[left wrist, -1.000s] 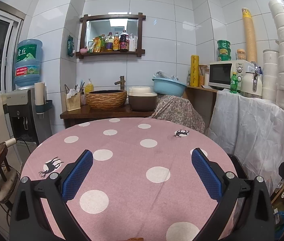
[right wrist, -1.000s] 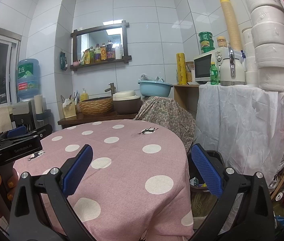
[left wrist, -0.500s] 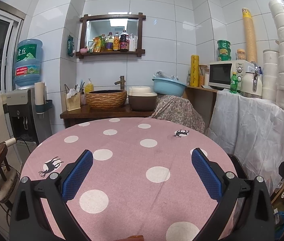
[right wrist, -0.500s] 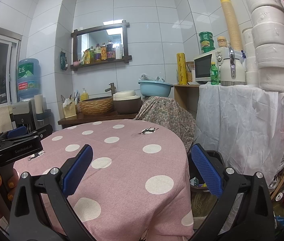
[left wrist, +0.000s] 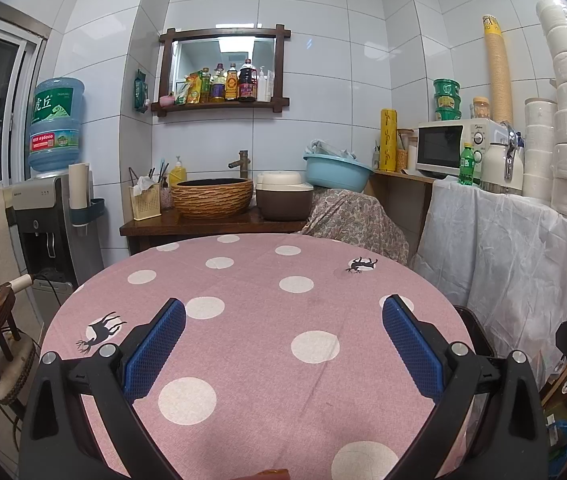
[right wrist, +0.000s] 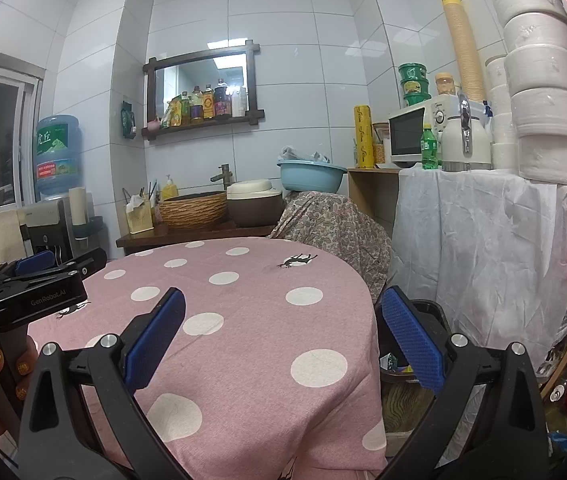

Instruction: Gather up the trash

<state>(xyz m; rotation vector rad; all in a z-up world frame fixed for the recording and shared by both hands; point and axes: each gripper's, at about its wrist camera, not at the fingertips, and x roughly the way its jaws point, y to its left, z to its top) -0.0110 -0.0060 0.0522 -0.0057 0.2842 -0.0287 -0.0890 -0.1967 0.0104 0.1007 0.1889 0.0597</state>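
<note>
Black trash bin (right wrist: 429, 320) beside round table, colourful wrappers (right wrist: 397, 364) inside.

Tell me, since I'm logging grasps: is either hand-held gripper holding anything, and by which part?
Nothing. The left hand-held gripper and right hand-held gripper are both open and empty.

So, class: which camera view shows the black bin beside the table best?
The right wrist view: the black bin sits beside the pink table, its rim and some contents visible between the open tongs. The left wrist view shows only a dark sliver past the table's edge.
</note>
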